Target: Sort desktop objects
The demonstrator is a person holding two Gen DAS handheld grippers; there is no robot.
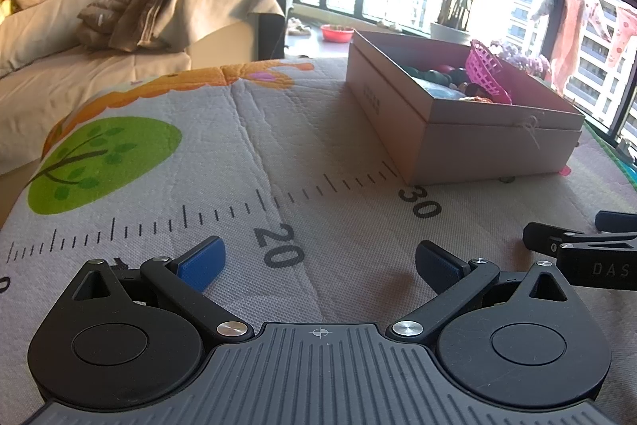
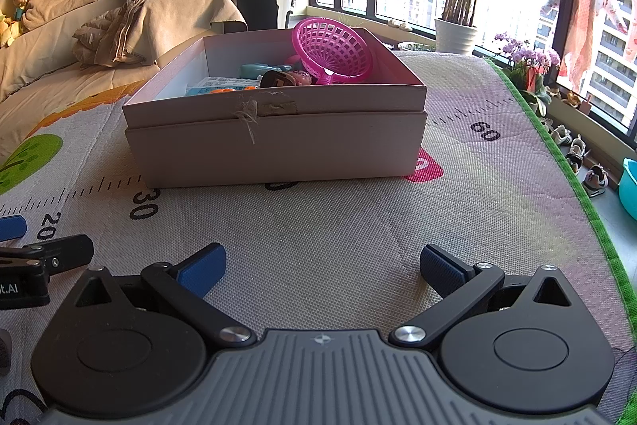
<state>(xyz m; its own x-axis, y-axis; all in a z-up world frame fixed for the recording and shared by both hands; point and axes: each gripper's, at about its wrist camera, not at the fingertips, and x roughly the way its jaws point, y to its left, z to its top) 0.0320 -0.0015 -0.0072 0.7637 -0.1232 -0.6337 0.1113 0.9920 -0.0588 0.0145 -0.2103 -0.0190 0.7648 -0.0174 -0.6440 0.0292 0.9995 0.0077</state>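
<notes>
both of your grippers rest low over a printed mat [image 2: 358, 226] with a ruler strip, side by side, and both face a cardboard box [image 2: 278, 146], the landmark for everything here. your left gripper [image 1: 320, 261] has its blue pads spread wide with nothing between them, only bare mat. your right gripper [image 2: 322, 265] is just as wide open and just as empty. the box sits ahead of the right gripper, and ahead and to the right of the left one.

inside the box a pink basket [image 2: 332, 52] leans tilted against the far right corner, its rim above the box wall. in front of it lie a teal toy [image 2: 258, 69], a small dark toy [image 2: 278, 79], something orange [image 2: 227, 91] and a pale blue packet [image 2: 207, 84], all close together. they are partly hidden by the near wall, so you cannot tell exactly what each one is.

no loose objects show on the mat in front of the box or to either side of it. so the sorting looks either close to finished or about to start from the box contents; you cannot tell which.

if you reach in, come over the near wall from above, not through it. a frayed thread and a patch of tape [image 2: 274, 108] hang on that near wall and could snag a pad. take the basket first by its rim, since it stands highest and blocks the smaller things. keep the other gripper clear of the box so the two do not knock together.
</notes>
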